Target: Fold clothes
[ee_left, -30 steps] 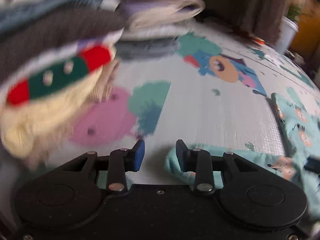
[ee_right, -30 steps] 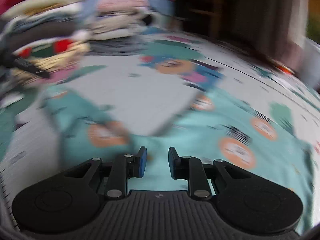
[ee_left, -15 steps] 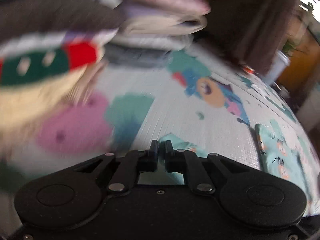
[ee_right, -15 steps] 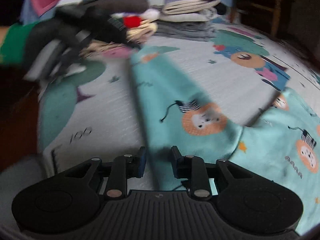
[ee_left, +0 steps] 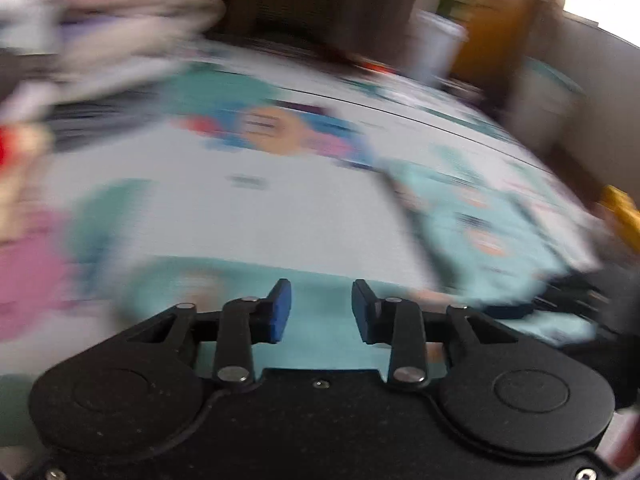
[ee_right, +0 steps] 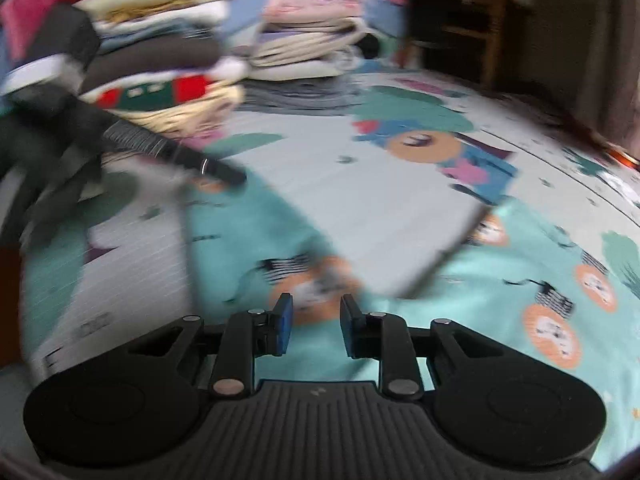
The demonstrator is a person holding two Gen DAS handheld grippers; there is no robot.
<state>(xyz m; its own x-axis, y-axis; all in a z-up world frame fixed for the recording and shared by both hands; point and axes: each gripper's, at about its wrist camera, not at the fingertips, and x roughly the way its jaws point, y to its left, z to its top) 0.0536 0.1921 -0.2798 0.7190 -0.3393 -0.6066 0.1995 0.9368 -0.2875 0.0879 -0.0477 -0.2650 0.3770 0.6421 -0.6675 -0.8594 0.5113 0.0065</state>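
Left gripper [ee_left: 321,310] open over teal garment [ee_left: 320,344]; right-wrist view adds folded stacks [ee_right: 160,52].

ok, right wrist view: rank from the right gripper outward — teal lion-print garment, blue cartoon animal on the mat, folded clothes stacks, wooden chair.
1. teal lion-print garment, directly under and ahead of the right gripper.
2. blue cartoon animal, mid-mat, ahead and to the right.
3. folded clothes stacks, far edge, left and centre.
4. wooden chair, behind the stacks, upper right.
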